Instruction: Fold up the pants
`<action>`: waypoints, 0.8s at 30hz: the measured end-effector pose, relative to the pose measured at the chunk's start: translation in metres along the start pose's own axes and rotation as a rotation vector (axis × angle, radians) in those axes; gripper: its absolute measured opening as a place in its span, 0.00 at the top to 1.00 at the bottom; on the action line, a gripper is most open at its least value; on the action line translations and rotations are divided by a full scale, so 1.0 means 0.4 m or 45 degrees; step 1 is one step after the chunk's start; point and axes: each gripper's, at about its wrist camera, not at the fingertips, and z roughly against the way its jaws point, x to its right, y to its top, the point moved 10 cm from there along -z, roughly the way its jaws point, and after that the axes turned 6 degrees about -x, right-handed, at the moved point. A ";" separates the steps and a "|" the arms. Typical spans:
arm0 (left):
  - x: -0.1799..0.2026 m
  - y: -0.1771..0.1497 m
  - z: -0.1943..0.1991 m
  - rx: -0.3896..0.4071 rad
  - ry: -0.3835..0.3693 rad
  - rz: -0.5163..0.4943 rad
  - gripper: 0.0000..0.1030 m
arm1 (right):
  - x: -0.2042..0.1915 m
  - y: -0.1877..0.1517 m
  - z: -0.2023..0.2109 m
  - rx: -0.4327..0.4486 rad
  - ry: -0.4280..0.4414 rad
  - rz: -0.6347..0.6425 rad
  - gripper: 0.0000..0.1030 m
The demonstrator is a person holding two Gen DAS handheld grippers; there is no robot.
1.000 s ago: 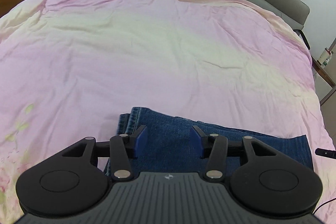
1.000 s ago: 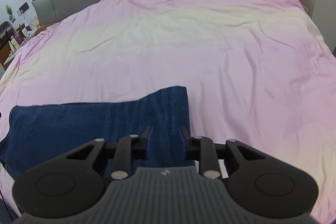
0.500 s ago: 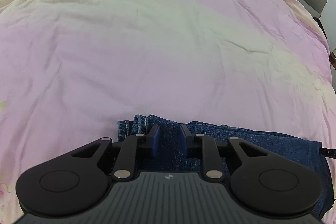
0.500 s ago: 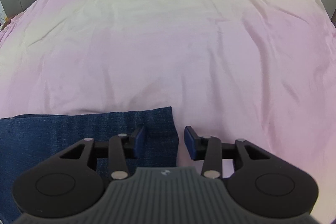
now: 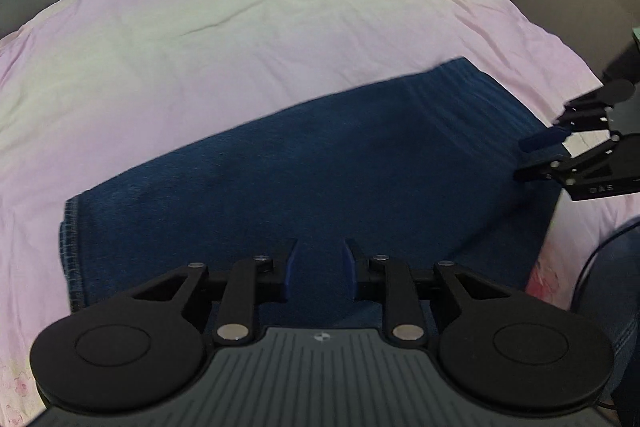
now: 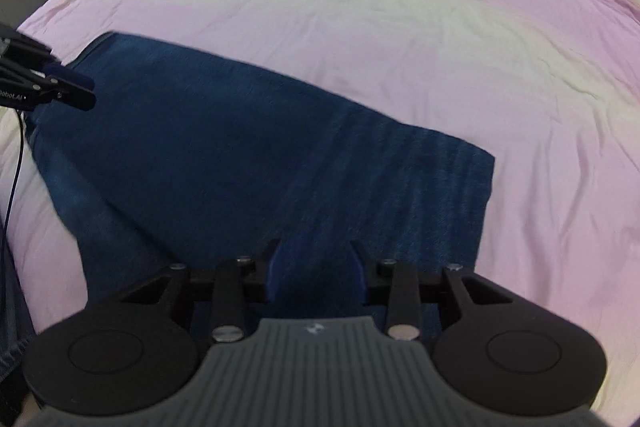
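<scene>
Both views swung round since a second ago. The pants (image 5: 320, 163) now lie folded flat across the bedsheet (image 5: 240, 7). My left gripper (image 5: 319, 269) hangs part open, empty; my right gripper (image 6: 316, 267) is closing on nothing. Fold looks placed.

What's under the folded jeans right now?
The jeans lie on the pink bedspread, which shows on every visible side. The patch directly beneath is covered, as are the denim's lower layers, so anything trapped there cannot be seen.
</scene>
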 end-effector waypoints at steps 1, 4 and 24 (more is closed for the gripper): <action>0.023 -0.009 -0.011 -0.017 0.002 -0.028 0.72 | -0.019 -0.017 -0.006 -0.013 -0.010 0.031 0.69; 0.070 -0.054 -0.074 -0.137 0.007 -0.070 0.71 | -0.043 -0.068 -0.037 -0.044 -0.028 0.050 0.69; 0.162 0.047 -0.059 -0.187 0.102 -0.496 0.68 | 0.093 -0.076 0.091 -0.097 -0.066 0.134 0.55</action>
